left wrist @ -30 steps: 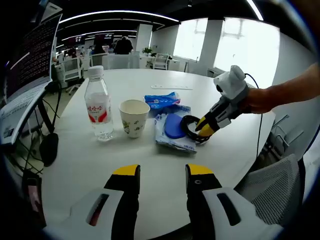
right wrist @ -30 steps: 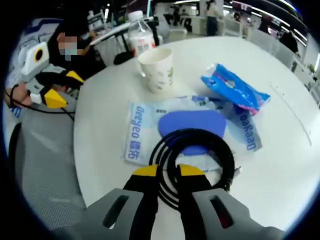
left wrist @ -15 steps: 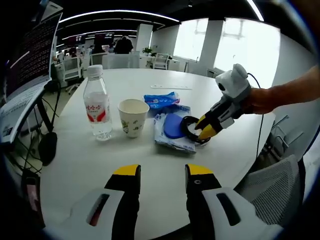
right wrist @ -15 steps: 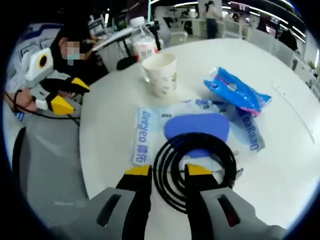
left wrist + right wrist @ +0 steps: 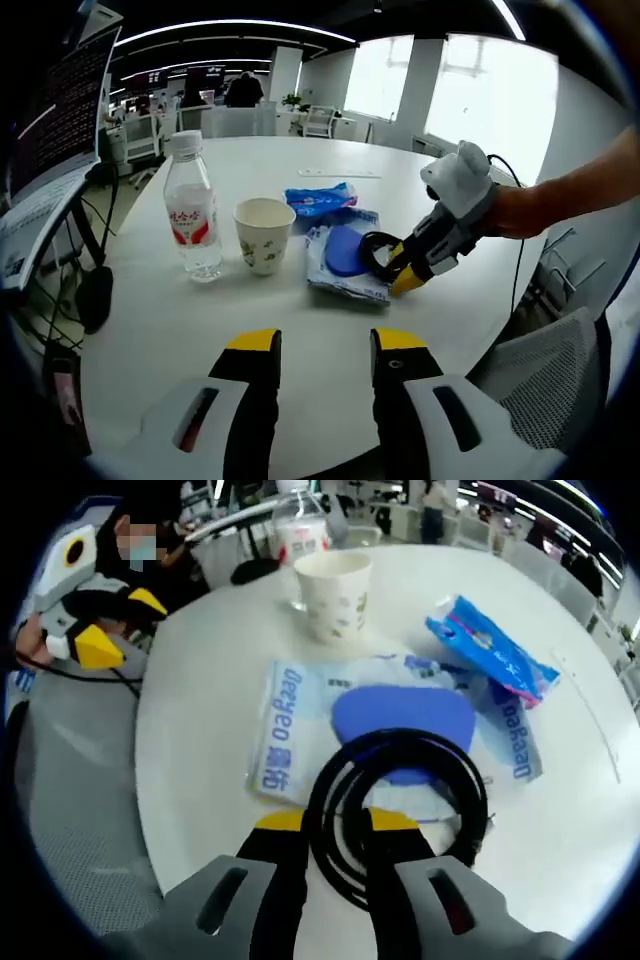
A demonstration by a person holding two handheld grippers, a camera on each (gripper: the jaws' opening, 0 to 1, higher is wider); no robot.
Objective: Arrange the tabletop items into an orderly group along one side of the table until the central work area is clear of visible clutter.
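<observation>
right gripper (image 5: 336,823) sits over the near edge of the coiled cable (image 5: 400,790), jaws straddling the strands and seemingly not clamped yet; the cable lies on the blue packet (image 5: 300,730). left gripper (image 5: 325,345) hangs open, well back.

clear plastic bottle (image 5: 193,215), paper cup (image 5: 262,234), glossy plastic wrappers (image 5: 290,730), smooth white table (image 5: 170,330).

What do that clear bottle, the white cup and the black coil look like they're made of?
The clear bottle with a white cap looks like thin glossy plastic: see-through with bright highlights. The white cup with a small printed pattern seems matte paper, with a rolled rim. The black coiled cable appears rubbery, smooth and slightly shiny, looped on the pale blue wipes pack.
</observation>
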